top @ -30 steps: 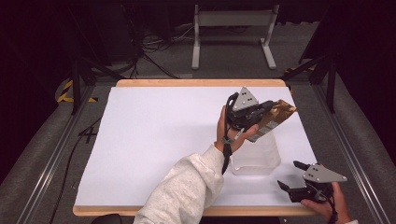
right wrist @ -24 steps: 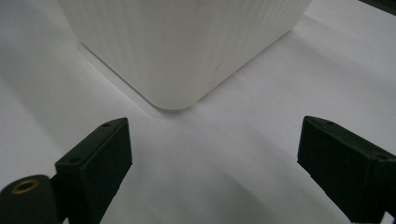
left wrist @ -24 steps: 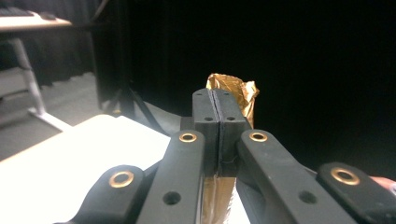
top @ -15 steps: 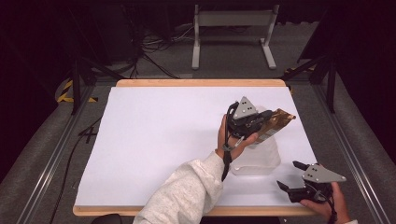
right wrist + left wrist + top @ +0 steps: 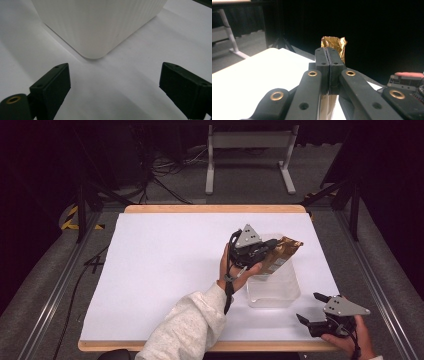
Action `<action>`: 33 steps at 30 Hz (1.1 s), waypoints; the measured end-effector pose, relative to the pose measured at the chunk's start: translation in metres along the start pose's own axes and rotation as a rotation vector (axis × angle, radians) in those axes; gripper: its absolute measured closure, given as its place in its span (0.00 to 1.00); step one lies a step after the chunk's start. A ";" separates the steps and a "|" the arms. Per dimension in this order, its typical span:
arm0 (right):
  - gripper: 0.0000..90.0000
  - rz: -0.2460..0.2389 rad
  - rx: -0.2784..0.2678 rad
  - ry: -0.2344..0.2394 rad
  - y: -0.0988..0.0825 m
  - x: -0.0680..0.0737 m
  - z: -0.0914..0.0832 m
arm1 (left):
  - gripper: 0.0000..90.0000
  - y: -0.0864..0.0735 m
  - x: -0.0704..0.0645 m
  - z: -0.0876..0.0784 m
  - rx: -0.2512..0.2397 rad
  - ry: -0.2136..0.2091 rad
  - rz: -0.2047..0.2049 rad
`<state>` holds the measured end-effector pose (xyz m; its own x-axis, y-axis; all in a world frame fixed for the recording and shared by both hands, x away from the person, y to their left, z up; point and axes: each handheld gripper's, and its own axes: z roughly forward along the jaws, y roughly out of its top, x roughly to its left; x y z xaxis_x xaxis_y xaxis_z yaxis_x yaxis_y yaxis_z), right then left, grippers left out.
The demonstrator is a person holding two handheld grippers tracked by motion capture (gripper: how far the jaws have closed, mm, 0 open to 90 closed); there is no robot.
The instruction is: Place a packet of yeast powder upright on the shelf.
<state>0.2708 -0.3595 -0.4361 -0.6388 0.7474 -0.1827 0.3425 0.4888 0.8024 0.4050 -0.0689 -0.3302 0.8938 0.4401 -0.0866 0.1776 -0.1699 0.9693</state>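
Note:
A crumpled gold foil packet (image 5: 284,250) is pinched between the jaws of my left gripper (image 5: 271,253), which is shut on it. The packet hangs tilted over the far rim of a clear plastic bin (image 5: 274,295) on the white table. In the left gripper view the packet's gold end (image 5: 334,43) sticks up past the shut left gripper (image 5: 327,53). My right gripper (image 5: 309,307) rests near the table's front right corner, open with nothing in it. In the right gripper view the bin's ribbed corner (image 5: 100,22) stands just beyond the open right gripper (image 5: 115,80).
The white table sheet (image 5: 165,265) stretches bare to the left of the bin. A wooden edge (image 5: 215,209) borders the table. Beyond it, a metal stand (image 5: 250,150) and cables lie on the dark floor.
My left gripper has carried the gold packet down and a little toward the front, closer over the bin. The right gripper has stayed in place.

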 end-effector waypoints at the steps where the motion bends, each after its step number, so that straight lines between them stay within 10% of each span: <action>1: 0.12 0.001 0.000 -0.002 0.000 0.000 0.000 | 0.99 0.001 0.001 -0.003 0.000 -0.001 0.004; 8: 0.12 0.002 0.008 0.000 0.000 0.000 0.001 | 0.99 0.006 0.006 -0.009 -0.004 -0.073 -0.030; 23: 0.12 0.000 -0.002 0.006 0.000 -0.001 0.000 | 1.00 0.007 -0.006 0.041 -0.081 -0.138 -0.101; 33: 0.12 0.003 -0.002 0.001 0.000 -0.001 -0.001 | 0.99 -0.015 0.006 0.010 -0.051 -0.114 -0.093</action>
<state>0.2710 -0.3601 -0.4352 -0.6383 0.7485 -0.1799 0.3428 0.4856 0.8042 0.4123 -0.0728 -0.3474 0.9159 0.3485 -0.1991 0.2432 -0.0873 0.9660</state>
